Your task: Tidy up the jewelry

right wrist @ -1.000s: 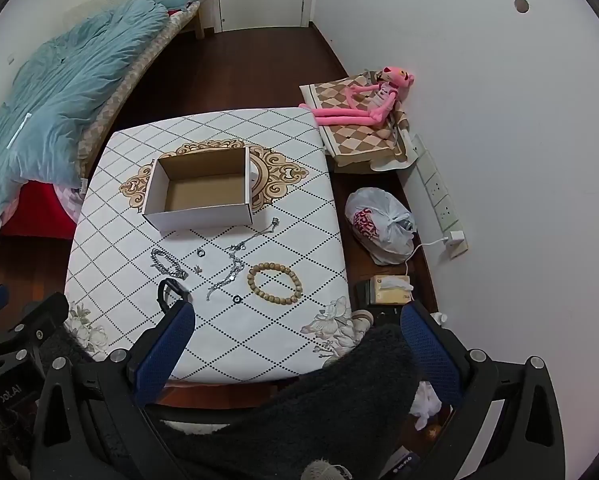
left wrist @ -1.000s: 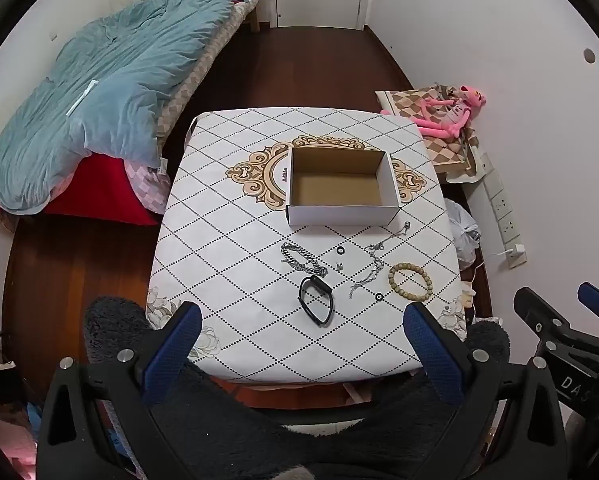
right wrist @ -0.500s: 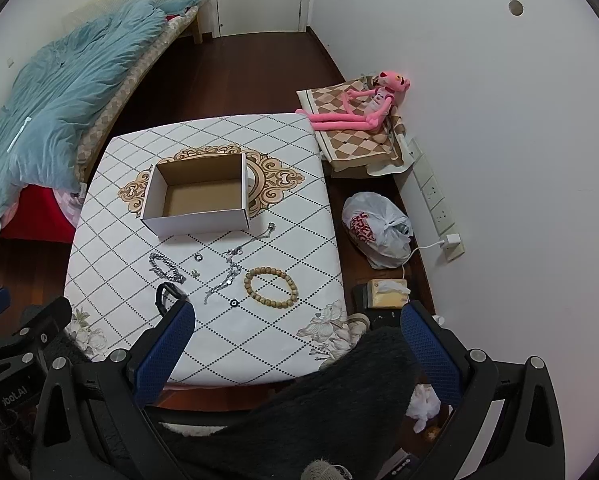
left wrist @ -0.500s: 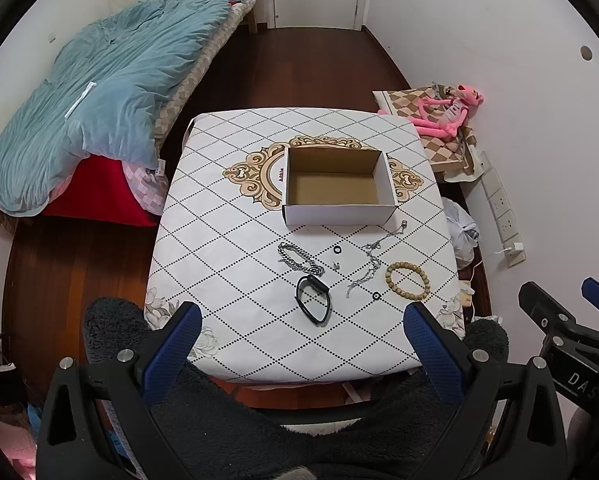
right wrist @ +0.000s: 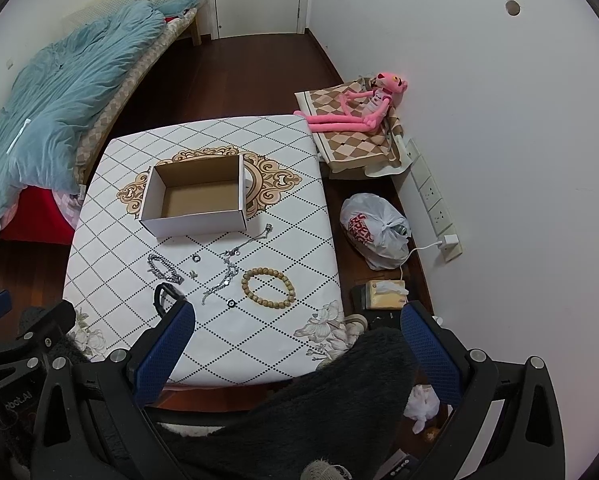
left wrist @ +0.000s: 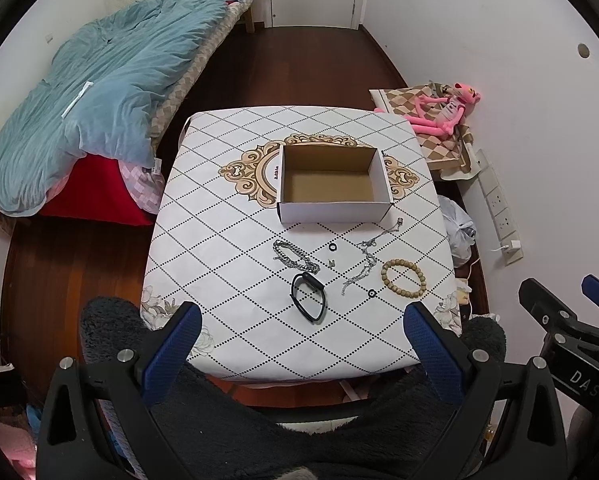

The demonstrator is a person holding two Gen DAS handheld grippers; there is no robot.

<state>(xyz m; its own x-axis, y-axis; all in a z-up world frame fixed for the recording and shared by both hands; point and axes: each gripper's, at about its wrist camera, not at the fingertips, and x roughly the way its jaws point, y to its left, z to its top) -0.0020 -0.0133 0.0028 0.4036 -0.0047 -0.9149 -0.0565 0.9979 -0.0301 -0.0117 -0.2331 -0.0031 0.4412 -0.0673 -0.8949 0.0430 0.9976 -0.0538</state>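
Observation:
An empty open cardboard box [left wrist: 331, 184] [right wrist: 197, 200] stands mid-table. In front of it lie a silver chain bracelet [left wrist: 295, 261] [right wrist: 164, 269], a black band [left wrist: 309, 297] [right wrist: 164, 294], a thin silver necklace [left wrist: 369, 254] [right wrist: 231, 264], a wooden bead bracelet [left wrist: 403, 279] [right wrist: 268, 284], and small black rings [left wrist: 333, 247] [left wrist: 372, 293]. My left gripper [left wrist: 305, 344] is open and empty, high above the table's near edge. My right gripper [right wrist: 297, 344] is open and empty, also high above the near edge.
The table [left wrist: 227, 248] has a white diamond-patterned cloth. A bed with a blue duvet [left wrist: 99, 92] stands at left. A pink plush toy [right wrist: 363, 108], a plastic bag [right wrist: 375, 232] and a tissue box [right wrist: 385, 294] sit on the floor at right. Dark fuzzy fabric [left wrist: 259, 420] lies below the grippers.
Both views have shifted slightly, the table sitting a little lower and left in the frames. Nothing on the table has moved. Both grippers stay open.

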